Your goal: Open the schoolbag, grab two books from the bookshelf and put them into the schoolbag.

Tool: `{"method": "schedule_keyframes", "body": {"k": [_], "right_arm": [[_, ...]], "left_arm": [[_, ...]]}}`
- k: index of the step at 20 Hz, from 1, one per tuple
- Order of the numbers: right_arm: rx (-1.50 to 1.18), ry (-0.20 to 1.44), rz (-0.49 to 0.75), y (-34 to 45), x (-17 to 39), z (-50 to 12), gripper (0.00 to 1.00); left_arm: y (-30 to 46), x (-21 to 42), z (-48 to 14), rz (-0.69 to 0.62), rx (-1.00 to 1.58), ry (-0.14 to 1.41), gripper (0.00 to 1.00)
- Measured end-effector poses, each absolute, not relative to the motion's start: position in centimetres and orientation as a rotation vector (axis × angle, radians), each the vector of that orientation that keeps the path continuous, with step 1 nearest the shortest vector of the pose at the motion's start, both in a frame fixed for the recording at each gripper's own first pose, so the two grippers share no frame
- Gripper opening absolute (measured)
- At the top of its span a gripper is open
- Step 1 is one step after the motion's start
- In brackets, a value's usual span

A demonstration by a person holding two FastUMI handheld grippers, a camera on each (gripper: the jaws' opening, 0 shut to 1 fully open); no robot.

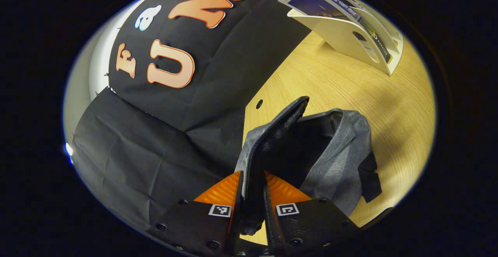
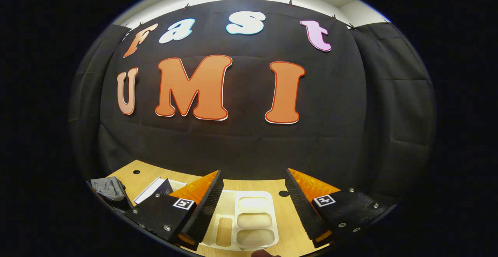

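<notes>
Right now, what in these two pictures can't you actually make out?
- Inside of the schoolbag, left gripper view: dark, and the raised flap that the left tongs pinch hides it.
- Books in the bookshelf: cut by the edge, covers too small.
- White tray, right gripper view: near end cut off between the open right tongs.

book covers (image 1: 330,4) in the bookshelf (image 1: 350,35) bear print too small to read, nothing else legible
</notes>
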State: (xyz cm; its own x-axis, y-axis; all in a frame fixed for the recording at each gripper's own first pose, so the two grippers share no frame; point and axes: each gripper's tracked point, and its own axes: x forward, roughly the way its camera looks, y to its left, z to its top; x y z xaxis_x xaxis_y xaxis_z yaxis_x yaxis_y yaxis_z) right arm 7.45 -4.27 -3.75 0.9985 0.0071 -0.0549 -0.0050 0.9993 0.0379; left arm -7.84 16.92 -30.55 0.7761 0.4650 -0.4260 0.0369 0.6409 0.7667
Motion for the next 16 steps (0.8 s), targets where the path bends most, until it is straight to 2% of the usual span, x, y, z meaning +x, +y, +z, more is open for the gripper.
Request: {"method": "schedule_keyframes", "body": {"k": [2,4,7,16], "right_arm": [[0.04,0.047,-0.033,-3.8,6.5,-3.0,0.95],[0.029,0.031,-0.073,-2.9,5.1,-1.8,0.95],[0.002,0.01,-0.118,-1.1,3.0,-0.1,0.95],[-0.065,-0.004,-0.163,6.6,-1.8,2.8,0.95]], "left_arm": [[17.8,-7.6,-30.3,0.239,0.817,0.638,0.18],[19.0,-7.4,-29.3,0.224,0.774,0.609,0.16],[20.7,-7.0,-27.9,0.185,0.691,0.583,0.08],[24.6,-3.2,-22.5,-0.049,0.451,0.542,0.06]]}}
